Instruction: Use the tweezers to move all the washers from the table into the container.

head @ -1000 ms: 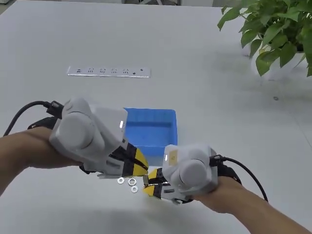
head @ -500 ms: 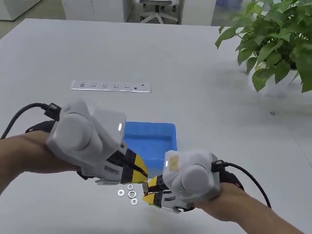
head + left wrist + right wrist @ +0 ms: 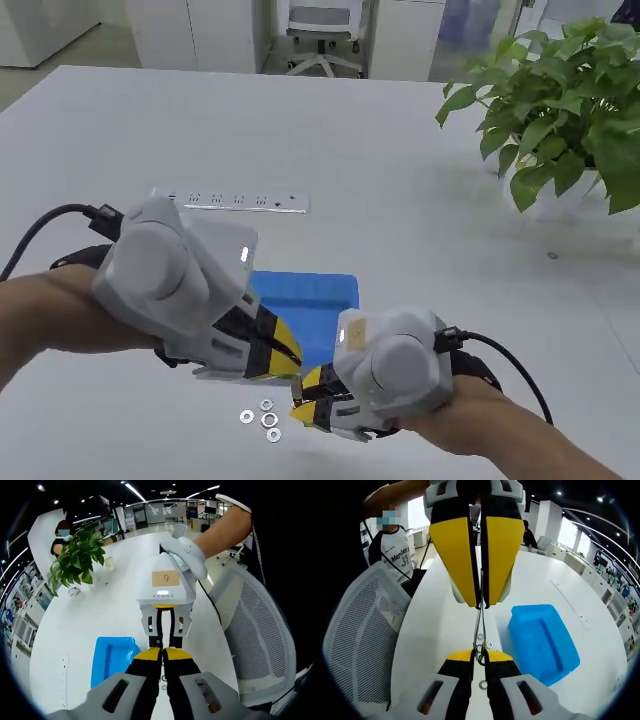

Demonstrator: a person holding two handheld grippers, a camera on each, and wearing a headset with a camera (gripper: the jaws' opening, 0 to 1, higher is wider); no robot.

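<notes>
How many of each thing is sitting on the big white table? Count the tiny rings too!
washers: 4
blue container: 1
power strip: 1
plant: 1
Total: 7

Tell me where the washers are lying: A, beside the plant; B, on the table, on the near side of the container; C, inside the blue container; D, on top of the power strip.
B: in the head view the washers lie clustered on the table, nearer the person than the blue container.
</notes>
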